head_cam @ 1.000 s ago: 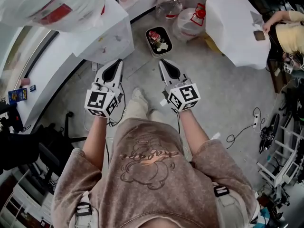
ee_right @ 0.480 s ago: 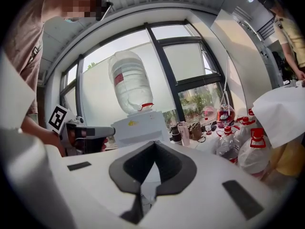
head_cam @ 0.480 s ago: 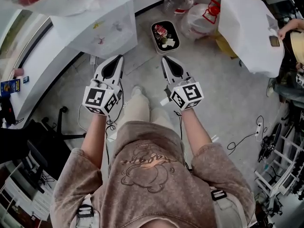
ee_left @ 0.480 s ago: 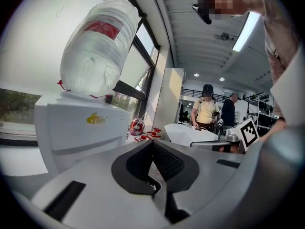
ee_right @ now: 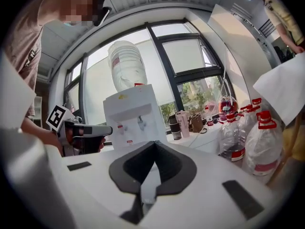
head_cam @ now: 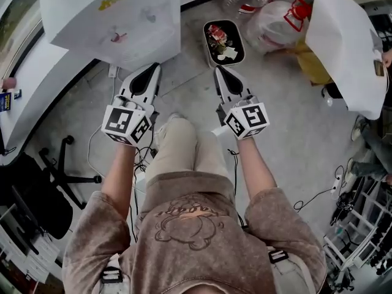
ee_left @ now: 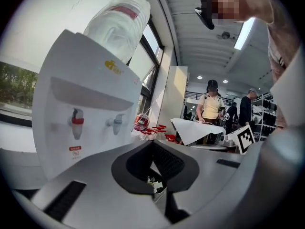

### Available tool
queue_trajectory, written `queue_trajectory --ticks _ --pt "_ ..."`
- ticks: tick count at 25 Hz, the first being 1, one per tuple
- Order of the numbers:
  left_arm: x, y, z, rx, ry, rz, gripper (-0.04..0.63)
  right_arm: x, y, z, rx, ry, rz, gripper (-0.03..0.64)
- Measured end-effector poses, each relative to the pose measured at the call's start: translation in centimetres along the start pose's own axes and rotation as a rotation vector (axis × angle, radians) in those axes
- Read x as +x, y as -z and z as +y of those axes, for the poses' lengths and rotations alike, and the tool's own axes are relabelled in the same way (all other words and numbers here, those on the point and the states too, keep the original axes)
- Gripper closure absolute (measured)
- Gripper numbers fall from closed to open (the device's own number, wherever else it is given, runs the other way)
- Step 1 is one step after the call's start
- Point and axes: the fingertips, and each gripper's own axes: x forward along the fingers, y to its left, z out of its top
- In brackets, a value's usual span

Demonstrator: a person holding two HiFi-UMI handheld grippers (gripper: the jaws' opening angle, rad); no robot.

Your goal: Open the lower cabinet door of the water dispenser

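Both closed: left tool [head_cam: 152,68], right tool [head_cam: 218,70] | boxy white dispenser [head_cam: 122,17]

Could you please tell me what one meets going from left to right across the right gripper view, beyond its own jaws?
left hand-held gripper → water dispenser → tumbler → water jugs

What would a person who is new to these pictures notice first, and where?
Probably the two grey tools with marker cubes, left tool and right tool, held side by side in front of the person, shut and empty. Then the white water dispenser with an upturned clear bottle, ahead on the left, and the black oval tray of scraps on the floor past the right tool.
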Motion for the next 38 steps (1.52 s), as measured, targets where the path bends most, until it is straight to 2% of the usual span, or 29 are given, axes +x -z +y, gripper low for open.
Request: queue_trajectory --ticks 10,16,22,31,33,36,38 --pt "3.1 9.5 2.3 0.048 0.022 -0.034 0.578 3.2 9.1 -3.4 -0.03 -0.05 -0.056 0.614" --pt "3.8 13.0 3.5 0.077 0.005 -0.058 0.578 4.8 13.0 -3.9 -0.077 -0.097 -0.065 0.614" --pt "3.6 14.7 4.2 0.099 -0.021 -0.083 0.578 5.6 15.2 -4.0 -0.079 -0.12 -0.087 0.612" --pt "2.1 15.2 3.7 0.108 -0.042 -0.097 0.578 5.4 16.0 -3.7 -0.09 -0.146 -0.082 0.617" --pt "2.0 15.3 3.6 0.116 -0.043 -0.094 0.578 5.5 16.2 -3.5 -0.088 -0.158 -0.07 0.57" --pt "1.9 15.3 3.5 0.123 -0.041 -0.094 0.578 5.9 16.3 -3.2 -0.093 -0.182 -0.061 0.549" --pt "1.8 15.5 3.3 0.121 -0.038 -0.094 0.578 6.1 16.5 -2.9 -0.089 -0.202 -0.056 0.512"
